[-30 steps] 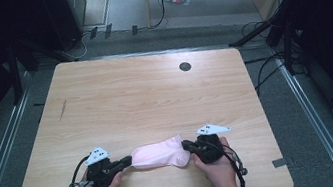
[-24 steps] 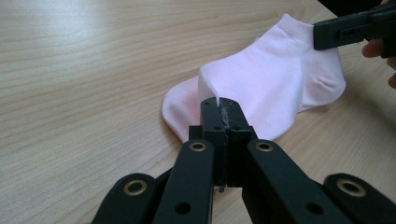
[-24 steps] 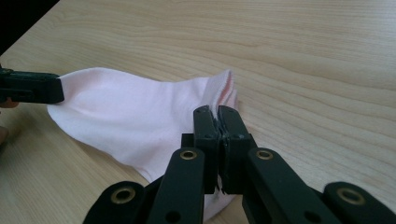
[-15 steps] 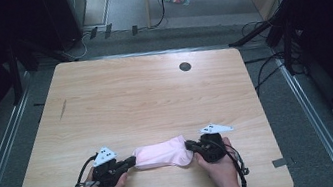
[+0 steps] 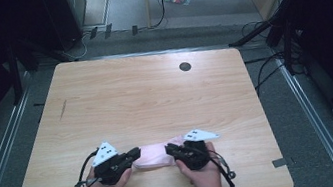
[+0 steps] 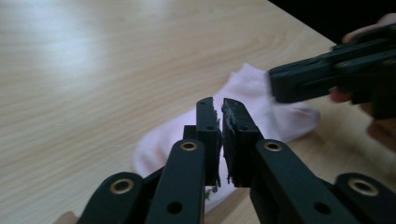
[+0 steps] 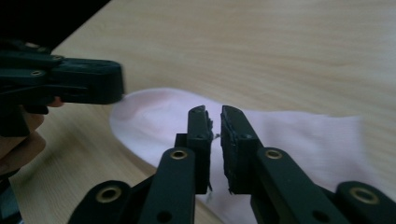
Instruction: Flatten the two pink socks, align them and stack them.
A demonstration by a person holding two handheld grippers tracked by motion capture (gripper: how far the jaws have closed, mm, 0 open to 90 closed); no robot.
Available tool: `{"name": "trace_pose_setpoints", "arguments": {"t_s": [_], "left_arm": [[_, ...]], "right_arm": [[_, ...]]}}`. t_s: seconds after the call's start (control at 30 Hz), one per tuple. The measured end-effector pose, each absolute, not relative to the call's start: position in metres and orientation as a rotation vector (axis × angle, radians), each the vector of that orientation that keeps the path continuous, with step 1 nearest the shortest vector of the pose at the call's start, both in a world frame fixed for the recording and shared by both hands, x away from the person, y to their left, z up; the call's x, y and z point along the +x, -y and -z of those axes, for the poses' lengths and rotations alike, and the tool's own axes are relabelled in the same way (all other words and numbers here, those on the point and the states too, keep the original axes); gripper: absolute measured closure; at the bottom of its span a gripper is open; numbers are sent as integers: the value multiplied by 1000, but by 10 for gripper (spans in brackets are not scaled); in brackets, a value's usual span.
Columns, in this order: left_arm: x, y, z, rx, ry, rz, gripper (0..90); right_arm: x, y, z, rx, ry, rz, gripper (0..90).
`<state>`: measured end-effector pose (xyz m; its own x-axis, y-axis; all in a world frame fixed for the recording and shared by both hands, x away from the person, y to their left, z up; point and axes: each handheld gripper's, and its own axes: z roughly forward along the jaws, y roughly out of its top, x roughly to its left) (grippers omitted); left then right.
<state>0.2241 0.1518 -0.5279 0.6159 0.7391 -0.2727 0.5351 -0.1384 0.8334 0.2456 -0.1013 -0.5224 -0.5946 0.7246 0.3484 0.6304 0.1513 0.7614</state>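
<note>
**Pink sock between two tools at desk's near edge**

Pink sock (image 5: 153, 155) lies flat on the wooden desk (image 5: 154, 95), close to the near edge, w/ a tool at each end. Left tool (image 5: 134, 155) sits at the sock's left end, right tool (image 5: 169, 149) at its right end, tips pointing toward each other across the fabric.

Left tool (image 6: 220, 107): jaws nearly shut, only a thin slit between the pads, which have just started parting; nothing clamped, sock (image 6: 261, 107) lies beyond & under the tips. Right tool (image 7: 214, 114): same story, narrow gap, jaws just been opening a little, no fabric between the pads; sock (image 7: 299, 135) spreads out on the desk beneath. Each gripper view also catches the other tool over the sock's far end. One hand on each tool, forearms coming in from the near side.
</note>
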Motion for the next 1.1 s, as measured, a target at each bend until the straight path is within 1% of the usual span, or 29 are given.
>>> {"name": "trace_pose_setpoints", "arguments": {"t_s": [0.03,0.07,0.17,0.2,0.27,0.33,0.4,0.47,0.5,0.53,0.57,0.6,0.63,0.7,0.8,0.87,0.9,0.93,0.97,1.0,1.03,1.1], "left_arm": [[228,-146,535,1864,-1049,-247,874],[228,-146,535,1864,-1049,-247,874],[234,-148,548,1939,-1113,-230,859],[233,-154,552,1950,-1122,-232,859],[232,-160,552,1946,-1128,-232,850],[230,-164,551,1958,-1118,-270,852],[229,-165,552,1961,-1110,-282,849],[230,-167,552,1942,-1121,-264,842],[231,-168,552,1927,-1129,-244,790],[232,-170,552,1916,-1131,-228,790],[233,-172,552,1896,-1134,-201,741],[235,-174,552,1866,-1132,-162,741],[236,-177,548,1801,-1111,-133,705],[234,-177,544,1781,-1086,-145,708],[231,-173,539,1811,-1013,-192,722],[232,-170,543,1860,-1013,-205,711],[233,-170,547,1883,-1017,-201,678],[234,-170,550,1906,-1017,-193,678],[236,-169,553,1934,-1020,-175,620],[236,-169,554,1935,-1016,-161,620],[236,-170,554,1936,-1009,-155,585],[236,-170,554,1939,-1003,-156,560]], "right_arm": [[246,85,531,1343,-2352,-1404,864],[246,85,531,1343,-2352,-1404,864],[245,72,541,1321,-2402,-1327,885],[246,71,545,1304,-2415,-1294,894],[245,77,551,1321,-2423,-1292,900],[244,82,551,1310,-2418,-1297,900],[242,88,550,1280,-2408,-1262,900],[242,94,551,1291,-2405,-1272,894],[243,99,551,1310,-2406,-1291,888],[243,99,551,1310,-2406,-1291,888],[243,102,550,1322,-2405,-1284,861],[243,102,550,1322,-2405,-1284,861],[244,103,548,1343,-2400,-1296,834],[244,103,546,1346,-2386,-1308,833],[247,106,540,1343,-2338,-1335,846],[250,109,540,1345,-2303,-1314,855],[254,113,543,1367,-2291,-1280,866],[254,113,543,1367,-2291,-1280,866],[258,119,547,1400,-2279,-1265,874],[258,119,547,1400,-2279,-1265,874],[260,123,550,1421,-2283,-1265,892],[261,124,550,1420,-2284,-1262,900]]}}
